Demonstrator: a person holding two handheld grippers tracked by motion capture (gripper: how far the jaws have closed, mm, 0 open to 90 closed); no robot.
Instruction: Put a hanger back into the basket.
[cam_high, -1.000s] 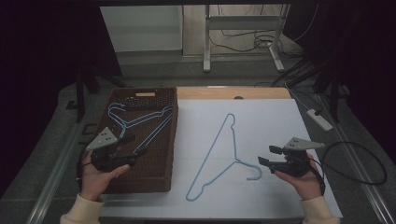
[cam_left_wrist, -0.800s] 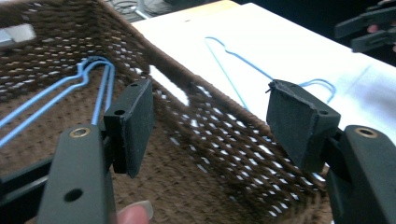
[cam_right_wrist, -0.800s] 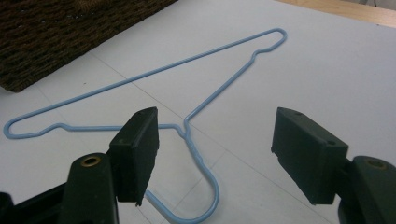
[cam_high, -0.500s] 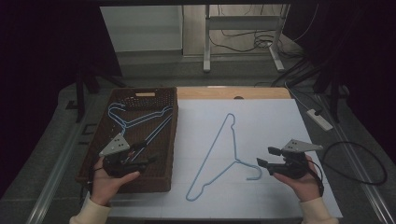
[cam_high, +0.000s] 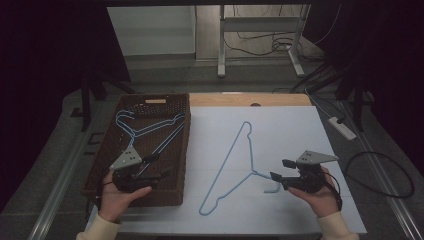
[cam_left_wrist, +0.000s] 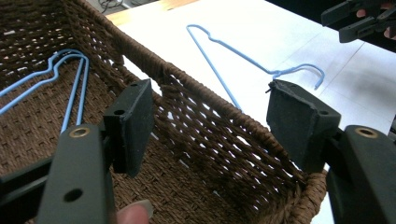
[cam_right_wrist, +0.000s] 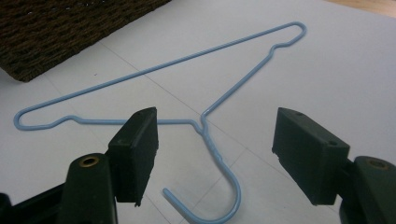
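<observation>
Dim, slightly soft high view; black surroundings left and right, brightest on the white paper sheet (cam_high: 280, 135). Sharper, evenly lit gripper views; faint glare far off; near jaws slightly blurred.

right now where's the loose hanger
In the high view the hanger lies flat on the white sheet, right of the basket, its hook just before the right gripper.
</observation>
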